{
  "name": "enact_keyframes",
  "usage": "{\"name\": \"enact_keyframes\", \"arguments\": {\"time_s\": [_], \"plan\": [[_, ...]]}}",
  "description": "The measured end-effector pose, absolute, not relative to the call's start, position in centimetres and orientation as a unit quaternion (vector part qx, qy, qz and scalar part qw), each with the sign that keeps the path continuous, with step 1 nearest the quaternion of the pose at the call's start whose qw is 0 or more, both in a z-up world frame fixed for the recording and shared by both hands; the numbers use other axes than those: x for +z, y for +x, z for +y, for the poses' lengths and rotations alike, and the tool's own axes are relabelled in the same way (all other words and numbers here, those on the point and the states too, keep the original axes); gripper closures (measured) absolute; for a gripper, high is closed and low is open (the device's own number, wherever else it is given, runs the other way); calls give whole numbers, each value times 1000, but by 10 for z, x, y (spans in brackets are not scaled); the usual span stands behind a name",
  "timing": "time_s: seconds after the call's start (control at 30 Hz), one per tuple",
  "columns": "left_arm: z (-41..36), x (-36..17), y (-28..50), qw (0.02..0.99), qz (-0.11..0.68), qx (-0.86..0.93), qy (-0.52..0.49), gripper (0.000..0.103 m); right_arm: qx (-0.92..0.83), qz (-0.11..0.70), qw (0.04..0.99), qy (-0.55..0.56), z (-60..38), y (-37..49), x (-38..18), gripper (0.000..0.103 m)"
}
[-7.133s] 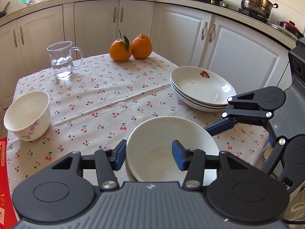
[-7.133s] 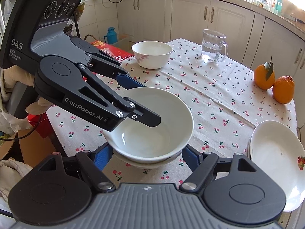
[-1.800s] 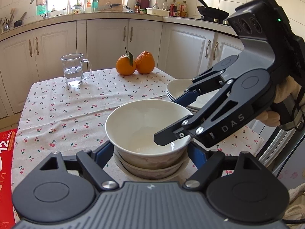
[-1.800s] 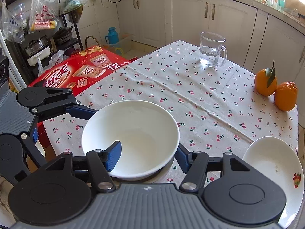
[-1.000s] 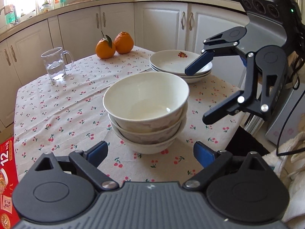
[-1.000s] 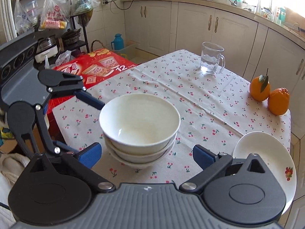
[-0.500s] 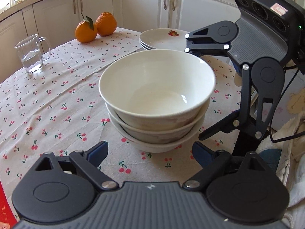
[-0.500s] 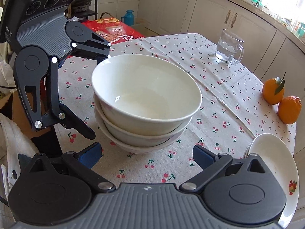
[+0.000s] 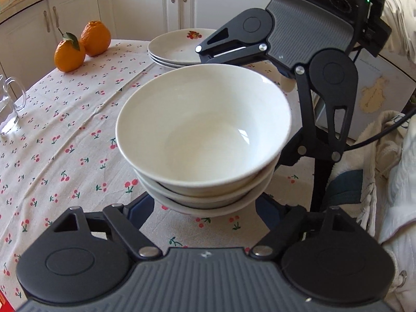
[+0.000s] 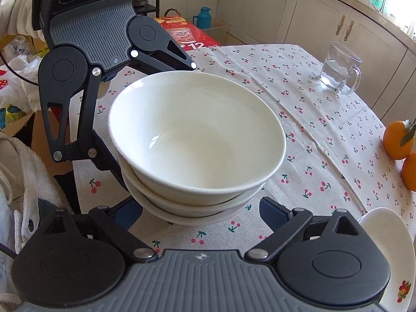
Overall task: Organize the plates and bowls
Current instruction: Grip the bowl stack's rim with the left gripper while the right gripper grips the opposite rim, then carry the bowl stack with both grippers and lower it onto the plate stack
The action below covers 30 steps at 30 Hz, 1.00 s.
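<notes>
You have a stack of bowls (image 9: 205, 156) sitting between the fingers of both tools, three nested as far as the rims show, resting on the cherry-print tablecloth (image 9: 65, 119). Your left gripper (image 9: 204, 206) is spread wide, one finger on each side of the bottom bowl, near it but seemingly not pressing. Your right gripper (image 10: 201, 214) is just as wide, flanking the same stack from the opposite side.

Expect glazed ceramic: stiff, heavy as a stack, slick and quick to chip. I would take hold low, on the bottom bowl's wall under the rims, squeezing from both sides at once, since a grip on the top bowl alone would likely lift only that one.

The bowls open straight up, stacked upright, the top one sitting slightly off centre. Being round, they have no long axis. The stack of plates (image 9: 179, 49) lies beyond your left fingertips, well apart.
</notes>
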<state>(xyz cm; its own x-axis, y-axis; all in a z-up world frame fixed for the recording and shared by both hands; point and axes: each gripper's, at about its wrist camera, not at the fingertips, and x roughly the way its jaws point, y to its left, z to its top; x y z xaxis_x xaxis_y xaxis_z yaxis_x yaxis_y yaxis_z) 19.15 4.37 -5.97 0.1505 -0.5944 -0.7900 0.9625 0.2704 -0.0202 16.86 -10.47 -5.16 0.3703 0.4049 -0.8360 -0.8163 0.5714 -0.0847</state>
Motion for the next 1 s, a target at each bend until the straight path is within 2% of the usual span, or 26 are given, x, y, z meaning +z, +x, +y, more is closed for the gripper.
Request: {"name": "enact_keyframes", "arguments": {"time_s": [0.17, 0.33, 0.73, 1.0], "plan": [[42, -60, 198, 705, 354, -557, 261, 22, 401, 410, 779, -253, -104, 170, -51, 9], [42, -60, 200, 700, 356, -562, 259, 23, 412, 418, 773, -240, -105, 173, -51, 17], [42, -57, 198, 705, 359, -555, 256, 23, 412, 424, 773, -230, -106, 174, -50, 17], [23, -37, 201, 712, 340, -554, 266, 23, 409, 416, 778, -233, -120, 176, -36, 17]]}}
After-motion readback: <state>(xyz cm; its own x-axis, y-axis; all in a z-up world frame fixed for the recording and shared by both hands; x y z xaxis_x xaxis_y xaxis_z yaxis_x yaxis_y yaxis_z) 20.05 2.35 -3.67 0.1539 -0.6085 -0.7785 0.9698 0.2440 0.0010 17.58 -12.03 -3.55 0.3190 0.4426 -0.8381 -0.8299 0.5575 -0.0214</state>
